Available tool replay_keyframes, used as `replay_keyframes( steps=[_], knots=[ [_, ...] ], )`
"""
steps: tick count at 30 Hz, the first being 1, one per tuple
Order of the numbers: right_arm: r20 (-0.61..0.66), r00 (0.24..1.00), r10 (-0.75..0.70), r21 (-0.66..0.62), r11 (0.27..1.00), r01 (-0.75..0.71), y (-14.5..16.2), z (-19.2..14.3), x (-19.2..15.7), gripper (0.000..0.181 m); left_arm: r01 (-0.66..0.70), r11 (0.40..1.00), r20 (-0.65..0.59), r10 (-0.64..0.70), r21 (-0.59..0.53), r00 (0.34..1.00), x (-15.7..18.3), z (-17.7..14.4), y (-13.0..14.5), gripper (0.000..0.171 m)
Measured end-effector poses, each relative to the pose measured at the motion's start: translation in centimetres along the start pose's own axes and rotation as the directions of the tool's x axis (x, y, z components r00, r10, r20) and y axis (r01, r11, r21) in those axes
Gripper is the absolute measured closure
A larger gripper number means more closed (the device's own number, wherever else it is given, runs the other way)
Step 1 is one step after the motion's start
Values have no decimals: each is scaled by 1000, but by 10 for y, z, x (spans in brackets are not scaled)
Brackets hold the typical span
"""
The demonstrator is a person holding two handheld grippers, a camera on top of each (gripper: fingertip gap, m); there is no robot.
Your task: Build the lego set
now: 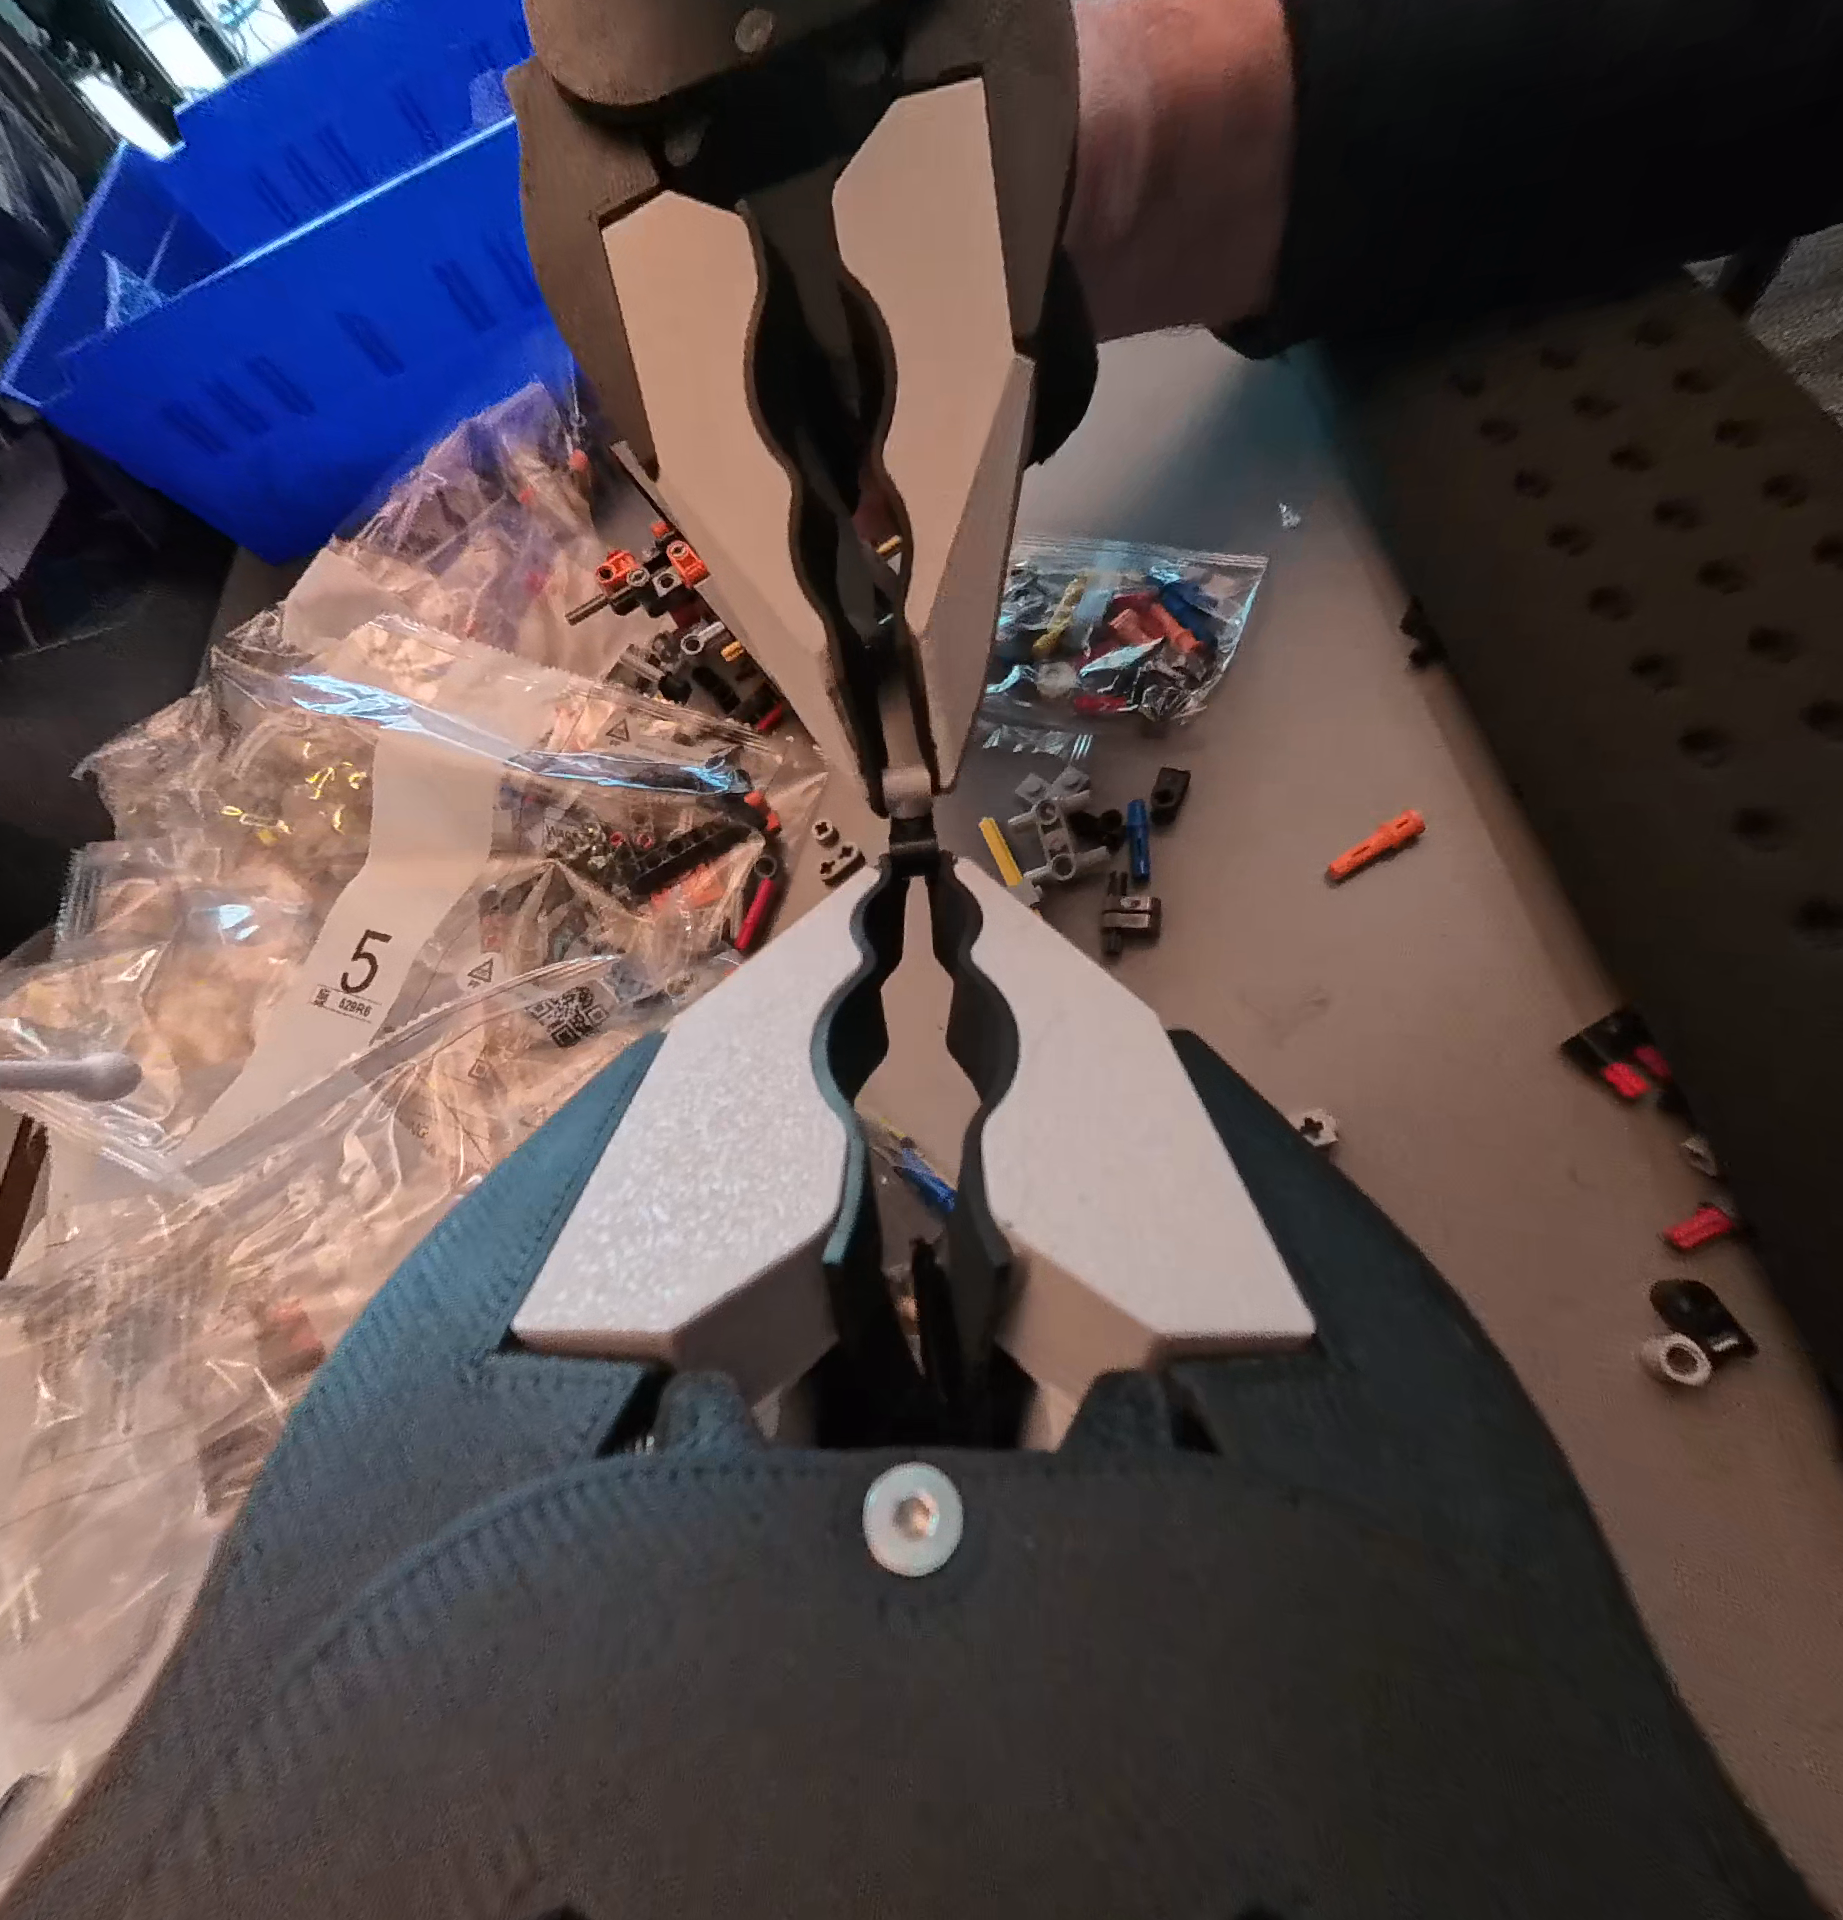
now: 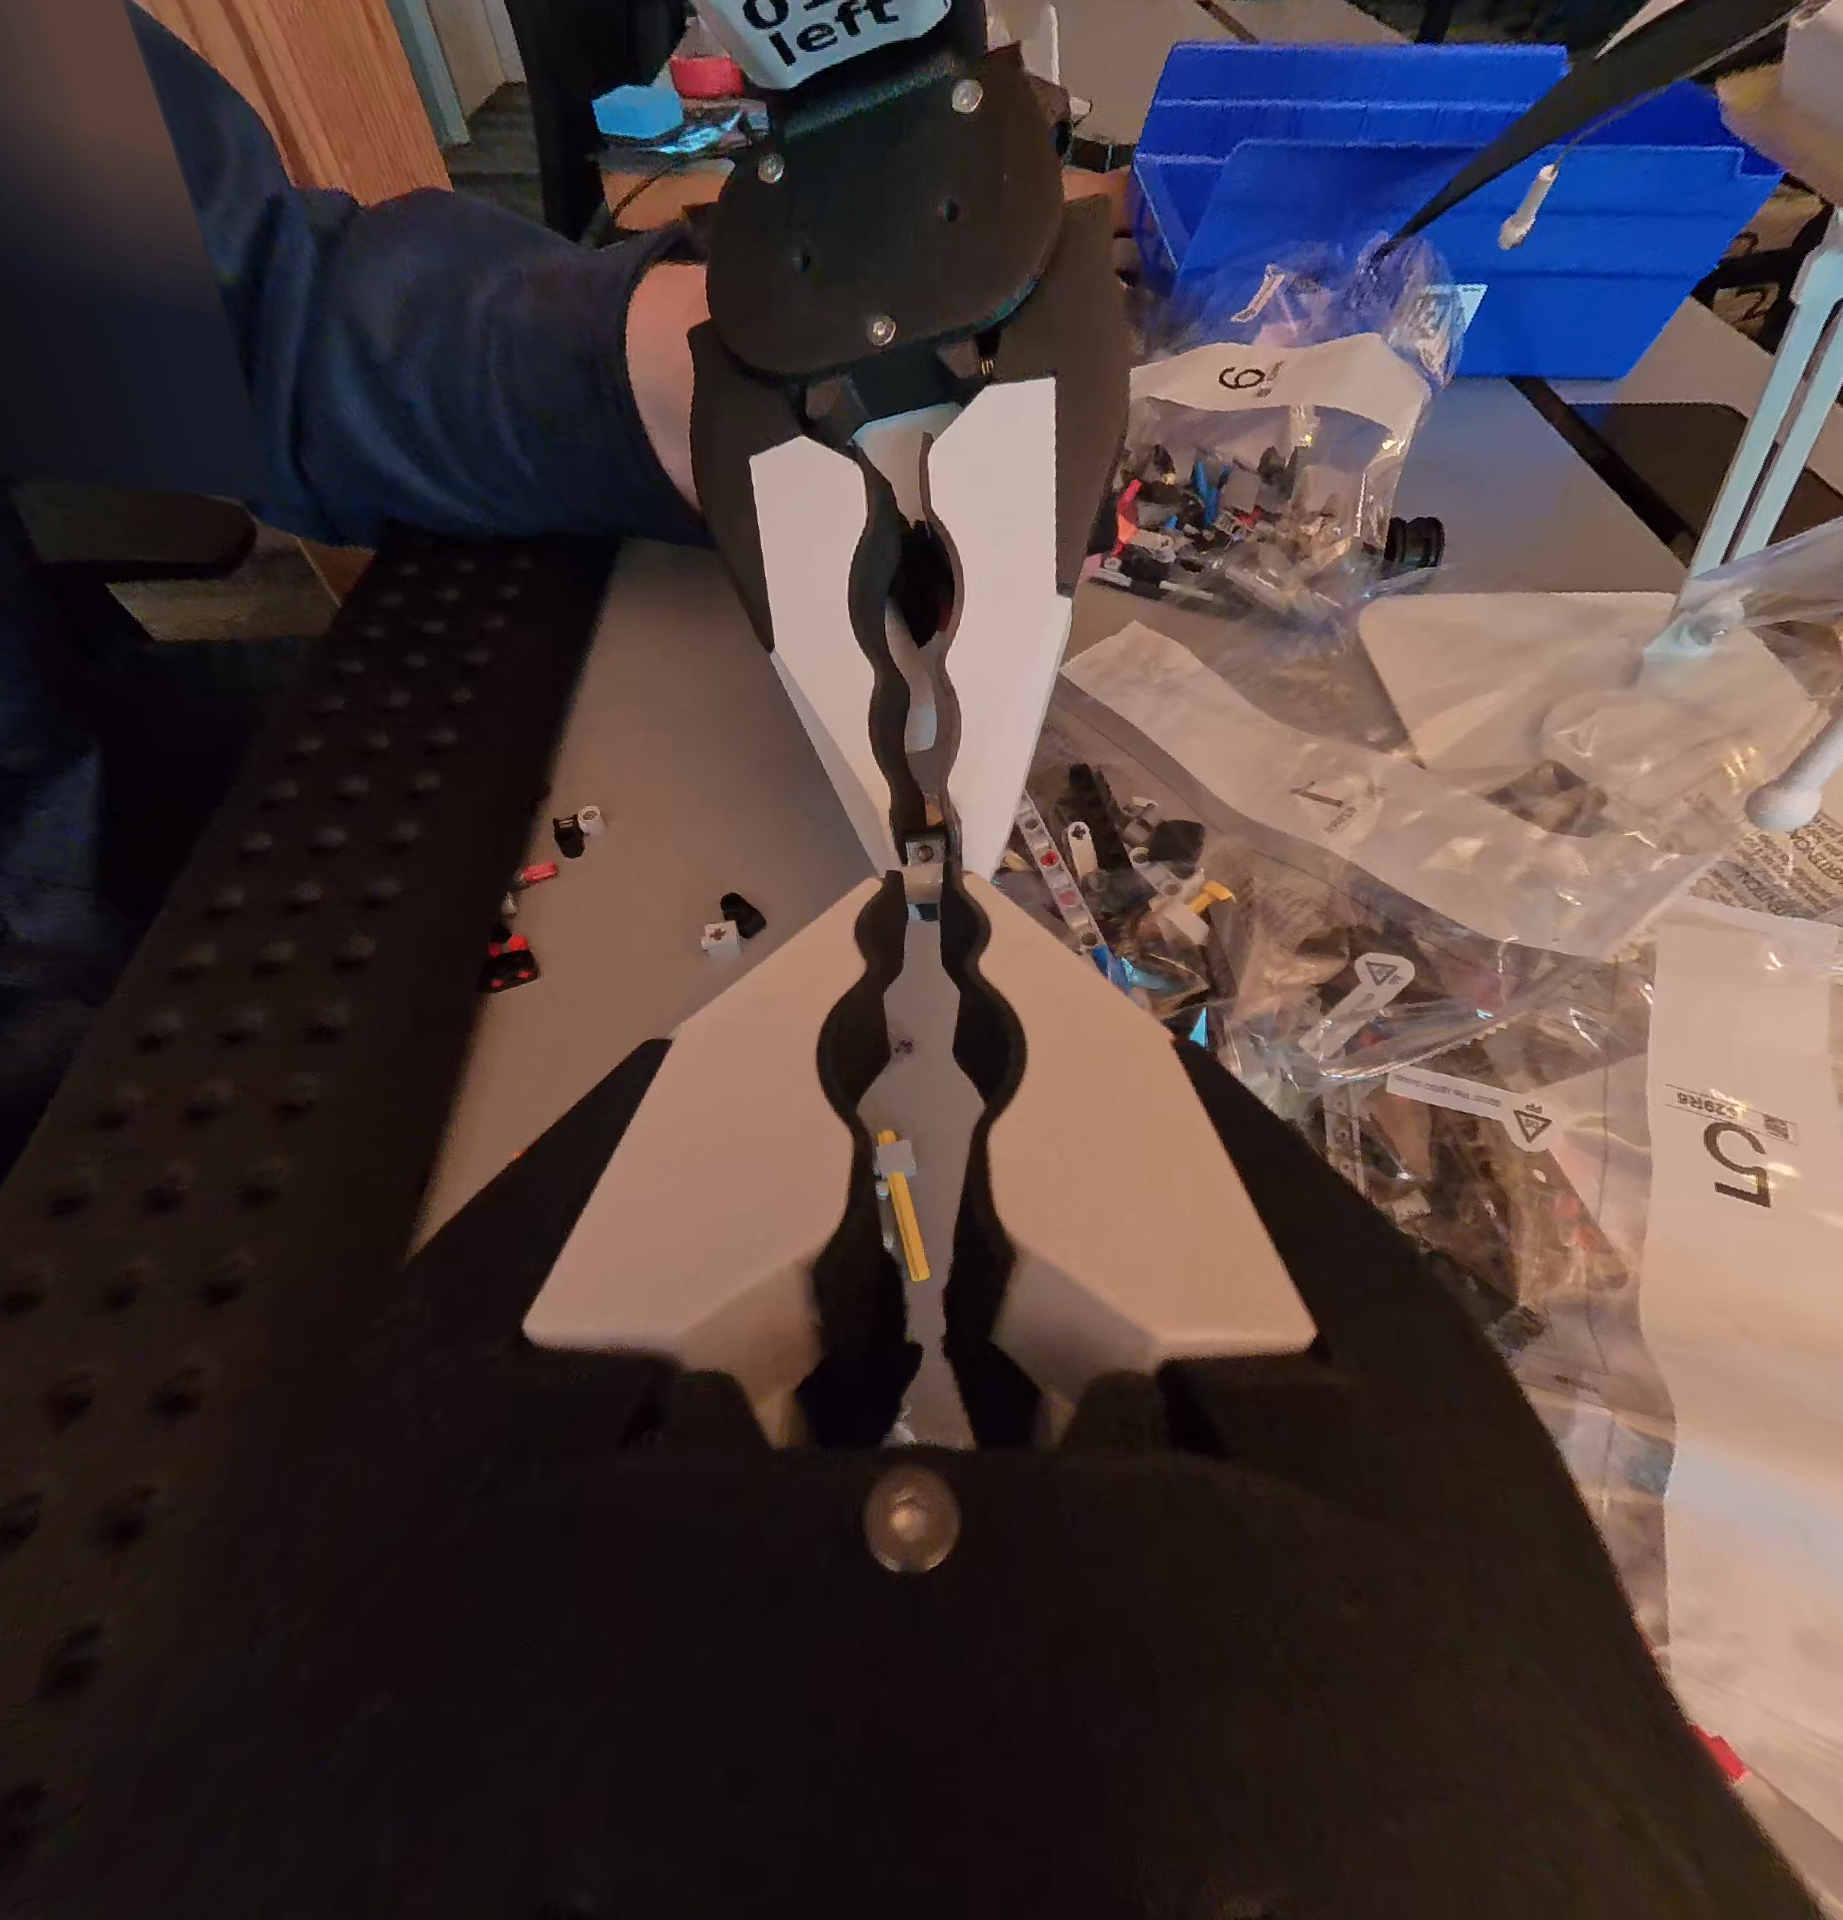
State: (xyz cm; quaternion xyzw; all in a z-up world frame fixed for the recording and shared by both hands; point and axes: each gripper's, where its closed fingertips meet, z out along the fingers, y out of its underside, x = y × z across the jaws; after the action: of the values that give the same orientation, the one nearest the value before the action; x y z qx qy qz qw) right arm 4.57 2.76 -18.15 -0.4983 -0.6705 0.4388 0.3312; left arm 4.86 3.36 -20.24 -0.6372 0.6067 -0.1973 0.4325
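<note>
We hold our left gripper (image 1: 909, 868) and our right gripper (image 2: 922, 902) tip to tip above the grey surface (image 1: 1312, 997). Our left fingers pinch a small black piece (image 1: 909, 836), our right fingers pinch a small grey piece (image 1: 904, 787), and the two pieces touch. Loose little bricks (image 1: 1093, 831) and clear bags (image 1: 408, 831) lie below.

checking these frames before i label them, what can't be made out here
- Left wrist view: how the black piece and grey piece join; too small, jaws cover them.
- Right wrist view: yellow axle partly hidden by fingers.
- Both views: bag contents, blurred by glare.
</note>
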Motion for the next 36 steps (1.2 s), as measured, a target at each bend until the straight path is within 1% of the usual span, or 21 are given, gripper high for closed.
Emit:
replay_keyframes(
  steps=[3, 4, 5, 6, 7, 8, 9, 10, 11, 12, 13, 14, 16, 18, 20, 22, 24, 26, 30, 33, 36],
  knots=[
    [-3, 1000, -4, -5, 1000, 4, 0, 0, -1, 177, 4, 1000, -16, -4, 18, 1000, 1, -2, 1, 167],
    [-10, 1000, 12, 26, 1000, -12, -3, -10, 2, 176, -22, 997, 14, 23, -70, 1000, -3, -4, 16, 171],
    [-34, 998, 46, 124, 991, -42, -14, -33, 9, 177, -36, 988, 72, 48, -150, 996, -15, -13, 37, 171],
    [-59, 995, 82, 220, 973, -67, -25, -55, 17, 178, 61, 997, 72, -58, -40, 996, -21, -25, 32, 171],
    [-79, 994, 74, 211, 976, -56, -24, -58, 19, 178, 123, 987, 65, -130, 106, 989, -28, -37, 8, 171],
    [-82, 996, 43, 136, 990, -32, -16, -45, 16, 177, 69, 994, 78, -76, 83, 994, -28, -38, -4, 171],
    [-66, 998, 22, 72, 997, -17, -8, -29, 12, 177, 19, 999, 70, -21, 33, 997, -23, -32, -7, 171],
    [-52, 999, 15, 12, 1000, -15, 1, -18, 10, 177, 15, 1000, 37, -16, 14, 999, -15, -22, -4, 171],
    [-44, 999, 17, -33, 999, -19, 11, -12, 10, 177, 25, 999, 18, -24, -28, 1000, -10, -13, 9, 171],
    [-33, 999, 24, -30, 999, -25, 14, -11, 9, 177, 38, 998, 10, -38, -51, 999, -7, -9, 19, 171],
    [-16, 1000, 25, 13, 1000, -24, 8, -11, 7, 177, 48, 999, 5, -48, -21, 999, -4, -8, 16, 171],
    [-8, 1000, 24, 44, 999, -23, 2, -11, 5, 177, 55, 998, -5, -55, 22, 998, -2, -9, 6, 171],
    [-9, 1000, 27, 23, 999, -27, 5, -6, 6, 176, 62, 996, 14, -63, 59, 998, -6, -9, -6, 169],
    [16, 997, 72, 22, 997, -72, 8, -2, 6, 177, 72, 996, 13, -72, 60, 997, -5, -3, -3, 162],
    [41, 990, 134, 41, 990, -136, 8, -2, 9, 176, 3, 1000, 61, -5, 31, 998, -6, 4, 1, 159],
    [50, 984, 171, 71, 982, -174, 3, -4, 11, 176, -26, 998, 79, 22, 49, 997, -5, 7, -7, 149],
    [57, 973, 223, 101, 968, -228, 1, -6, 16, 176, -61, 997, 150, 54, 42, 987, -13, 8, -8, 149],
    [75, 960, 269, 123, 953, -276, 0, -8, 19, 176, -67, 997, 176, 58, 48, 983, -16, 9, -10, 146],
    [103, 932, 348, 156, 920, -360, -2, -12, 24, 176, -122, 992, 274, 112, 21, 955, -26, 10, -12, 149],
    [106, 913, 394, 158, 900, -407, 0, -12, 28, 176, -166, 986, 340, 154, 6, 928, -32, 9, -15, 154],
    [121, 886, 448, 174, 869, -463, 1, -12, 33, 176, -212, 976, 405, 213, -47, 889, -38, 10, -15, 154]
  ],
)
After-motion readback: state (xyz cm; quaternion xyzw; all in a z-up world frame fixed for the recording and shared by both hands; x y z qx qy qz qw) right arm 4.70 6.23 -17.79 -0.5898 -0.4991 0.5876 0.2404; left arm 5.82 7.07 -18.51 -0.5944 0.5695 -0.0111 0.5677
